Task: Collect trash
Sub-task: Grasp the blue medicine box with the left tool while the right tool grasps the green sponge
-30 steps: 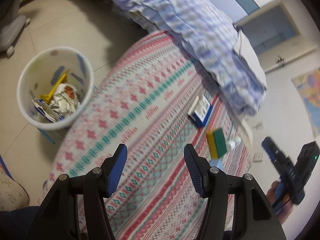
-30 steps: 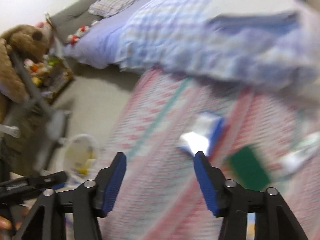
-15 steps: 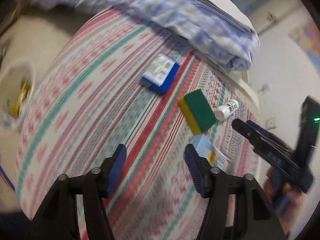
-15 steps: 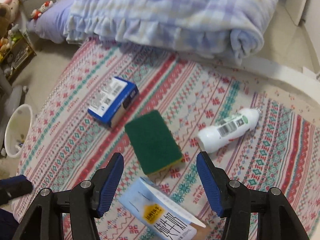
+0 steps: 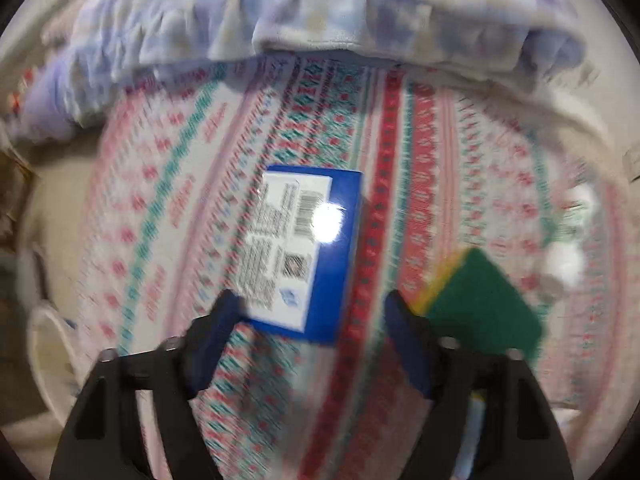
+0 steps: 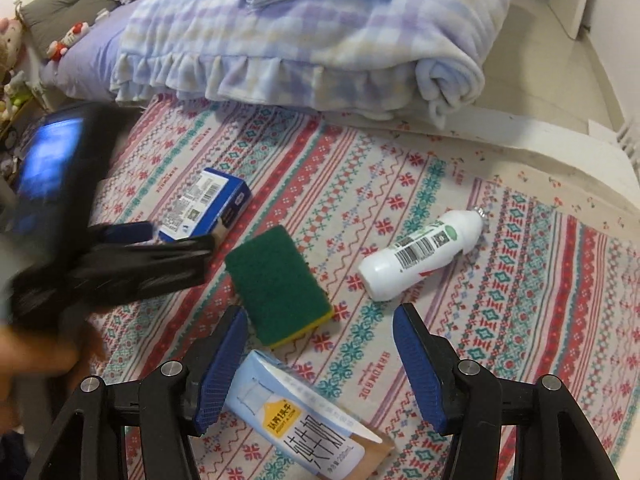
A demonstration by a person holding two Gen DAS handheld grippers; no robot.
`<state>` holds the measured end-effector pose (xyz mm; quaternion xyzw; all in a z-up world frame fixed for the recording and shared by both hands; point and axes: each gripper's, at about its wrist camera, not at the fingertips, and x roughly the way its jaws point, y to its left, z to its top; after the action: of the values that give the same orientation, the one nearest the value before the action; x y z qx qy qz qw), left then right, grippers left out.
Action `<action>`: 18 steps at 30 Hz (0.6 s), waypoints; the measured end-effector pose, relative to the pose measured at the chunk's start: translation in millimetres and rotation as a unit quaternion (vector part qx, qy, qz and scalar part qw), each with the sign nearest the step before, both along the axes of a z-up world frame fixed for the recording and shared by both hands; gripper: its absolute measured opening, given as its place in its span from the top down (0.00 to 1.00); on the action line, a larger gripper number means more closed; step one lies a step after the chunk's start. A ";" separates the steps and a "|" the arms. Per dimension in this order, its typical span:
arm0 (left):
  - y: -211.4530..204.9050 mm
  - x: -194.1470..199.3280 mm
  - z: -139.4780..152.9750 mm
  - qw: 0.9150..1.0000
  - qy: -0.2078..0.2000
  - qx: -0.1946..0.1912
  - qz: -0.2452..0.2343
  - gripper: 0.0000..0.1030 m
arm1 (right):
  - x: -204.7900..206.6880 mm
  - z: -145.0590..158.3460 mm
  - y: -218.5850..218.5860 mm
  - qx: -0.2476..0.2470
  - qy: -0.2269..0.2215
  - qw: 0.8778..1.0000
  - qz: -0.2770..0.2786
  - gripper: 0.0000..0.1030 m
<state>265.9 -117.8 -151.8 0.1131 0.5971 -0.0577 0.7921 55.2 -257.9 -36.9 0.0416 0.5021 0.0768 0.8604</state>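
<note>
A blue and white carton box (image 5: 304,252) (image 6: 204,204) lies on the patterned bed cover. My left gripper (image 5: 312,308) is open, its fingers on either side of the box's near end; it also shows blurred in the right wrist view (image 6: 160,236). A green and yellow sponge (image 6: 280,284) (image 5: 480,300) lies to the right of the box. A light blue milk carton (image 6: 304,416) lies under my open, empty right gripper (image 6: 320,320). A white bottle (image 6: 424,252) lies right of the sponge.
A folded checked blanket (image 6: 300,36) lies across the bed behind the items. The white rim of the trash bin (image 5: 44,352) shows at the left edge of the left wrist view. Soft toys (image 6: 64,40) sit at the far left.
My left gripper has swung from the trash bin across the bed and closed in on the blue box. My right gripper has come lower over the milk carton and sponge.
</note>
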 end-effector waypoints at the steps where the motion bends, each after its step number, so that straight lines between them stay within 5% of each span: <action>1: -0.2 1.5 -4.6 1.000 0.008 0.000 -0.006 0.21 | -0.9 0.8 0.2 -0.002 -0.002 1.000 0.003 0.36; 3: 9.8 4.5 -12.8 0.999 0.030 -0.023 0.005 0.24 | -0.3 -0.3 0.6 -0.007 -0.001 1.000 0.006 0.36; 5: 24.9 6.8 -12.9 0.997 0.032 -0.066 0.018 0.42 | 2.7 -2.7 -0.7 -0.006 0.003 1.000 0.002 0.36; 10: 62.2 5.2 0.9 0.991 0.006 -0.129 0.035 0.42 | 9.2 -6.3 8.2 -0.010 0.007 1.000 0.016 0.36; 18: 103.8 -22.0 36.8 0.987 0.005 -0.154 0.047 0.42 | 16.1 -19.8 24.7 -0.020 0.017 0.999 0.036 0.36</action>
<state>244.0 -14.0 -115.0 -0.0389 0.5893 -0.1121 0.7991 71.3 -233.3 -56.7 0.0077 0.5190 0.0966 0.8493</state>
